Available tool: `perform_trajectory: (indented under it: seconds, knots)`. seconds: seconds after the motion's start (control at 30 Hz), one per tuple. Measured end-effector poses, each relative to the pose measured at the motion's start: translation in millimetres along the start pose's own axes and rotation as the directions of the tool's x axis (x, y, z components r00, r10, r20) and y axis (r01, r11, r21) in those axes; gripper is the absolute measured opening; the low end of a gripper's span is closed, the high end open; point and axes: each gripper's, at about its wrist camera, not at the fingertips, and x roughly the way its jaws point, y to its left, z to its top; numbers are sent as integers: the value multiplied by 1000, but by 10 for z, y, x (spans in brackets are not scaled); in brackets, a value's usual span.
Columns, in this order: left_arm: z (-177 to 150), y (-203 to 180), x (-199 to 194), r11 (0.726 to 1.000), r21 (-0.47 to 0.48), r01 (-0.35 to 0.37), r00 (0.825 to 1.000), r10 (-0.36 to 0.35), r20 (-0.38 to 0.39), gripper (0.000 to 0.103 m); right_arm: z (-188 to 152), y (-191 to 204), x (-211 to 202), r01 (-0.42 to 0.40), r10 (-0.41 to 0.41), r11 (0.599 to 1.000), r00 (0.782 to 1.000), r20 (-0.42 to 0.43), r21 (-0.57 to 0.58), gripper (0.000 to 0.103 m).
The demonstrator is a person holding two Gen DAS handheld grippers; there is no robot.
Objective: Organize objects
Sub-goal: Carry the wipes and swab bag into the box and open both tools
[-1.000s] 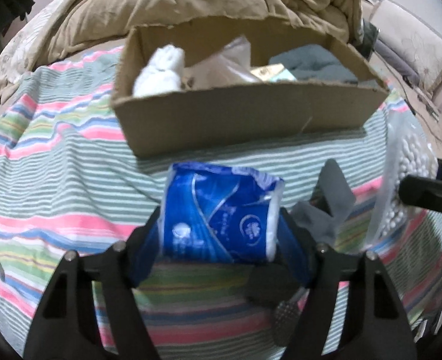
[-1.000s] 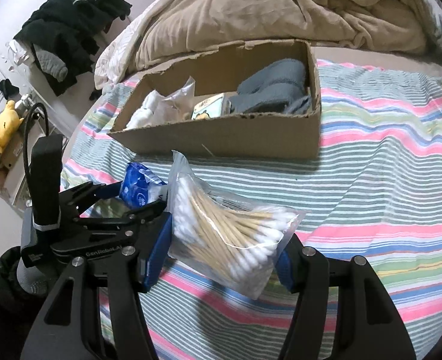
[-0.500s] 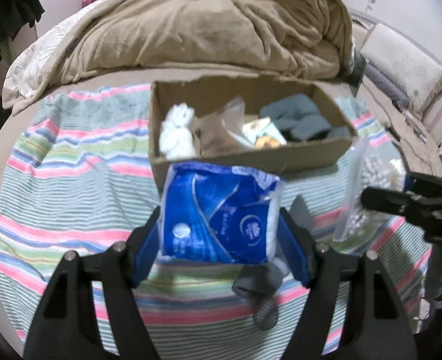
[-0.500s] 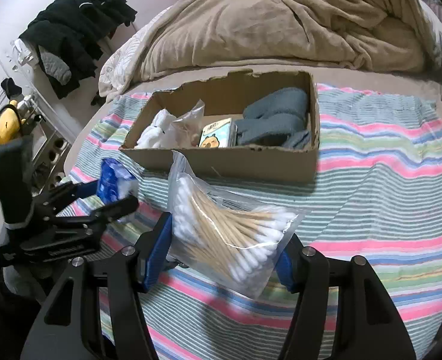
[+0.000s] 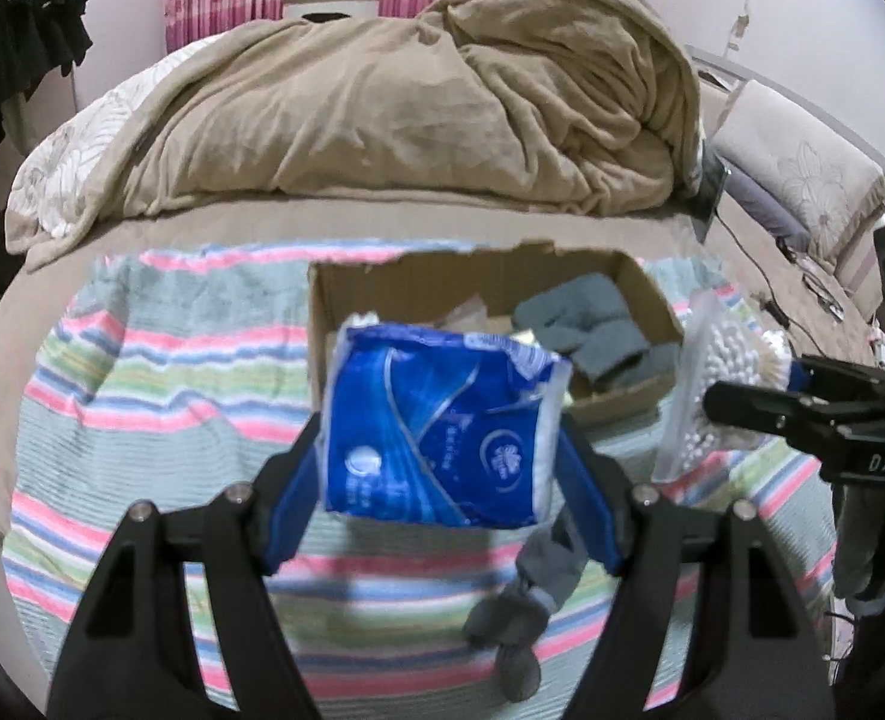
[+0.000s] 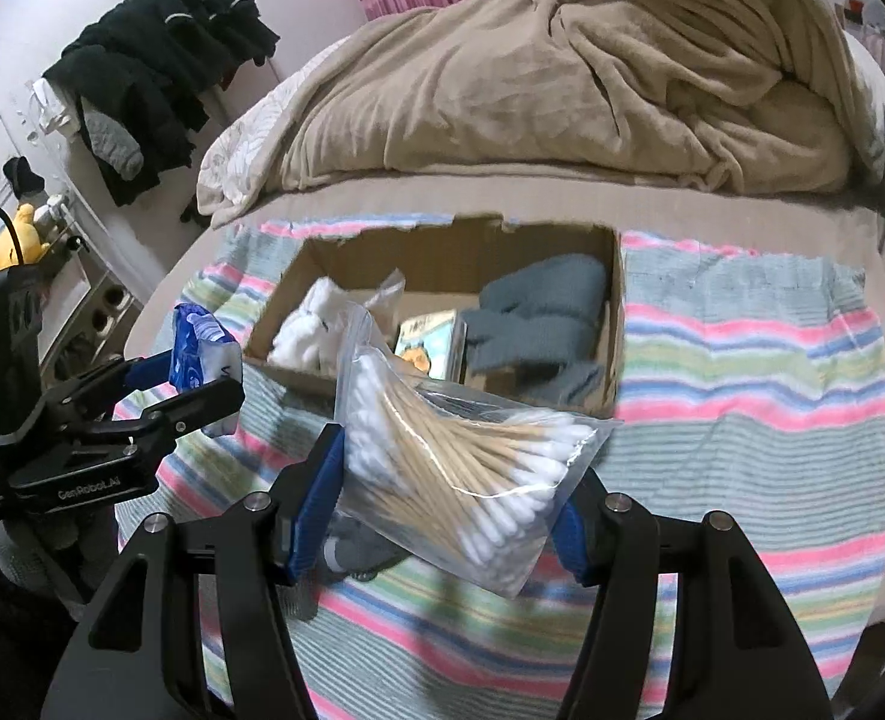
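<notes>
My left gripper [image 5: 442, 480] is shut on a blue tissue pack [image 5: 442, 426] and holds it high above the striped blanket [image 5: 142, 384], in front of the cardboard box [image 5: 346, 294]. It also shows in the right wrist view [image 6: 202, 354]. My right gripper [image 6: 448, 498] is shut on a clear bag of cotton swabs [image 6: 460, 462], raised before the box [image 6: 616, 324]. The box holds grey socks [image 6: 538, 312], a small printed pack [image 6: 430, 336] and white cloth [image 6: 310, 330].
A grey sock [image 5: 532, 588] lies on the blanket below the grippers. A rumpled tan duvet [image 5: 382, 108] fills the bed behind the box. Dark clothes [image 6: 160, 66] hang at the left. Pillows [image 5: 802, 180] sit at the right.
Both grippers have risen and pulled back from the box with their loads. The box now looks smaller and farther, and more of the bed shows.
</notes>
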Motion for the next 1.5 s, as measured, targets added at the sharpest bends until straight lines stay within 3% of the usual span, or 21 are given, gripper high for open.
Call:
perform_trajectory:
  seconds: [0.8, 1.5]
  knots:
    - [466, 140, 604, 1000, 0, 13, 1000, -13, -19, 73, 550, -187, 448, 18, -17, 999, 1000, 20, -41, 64]
    - [525, 164, 1206, 1000, 0, 16, 996, -16, -92, 74, 662, -352, 1037, 1, -2, 1000, 999, -43, -28, 64]
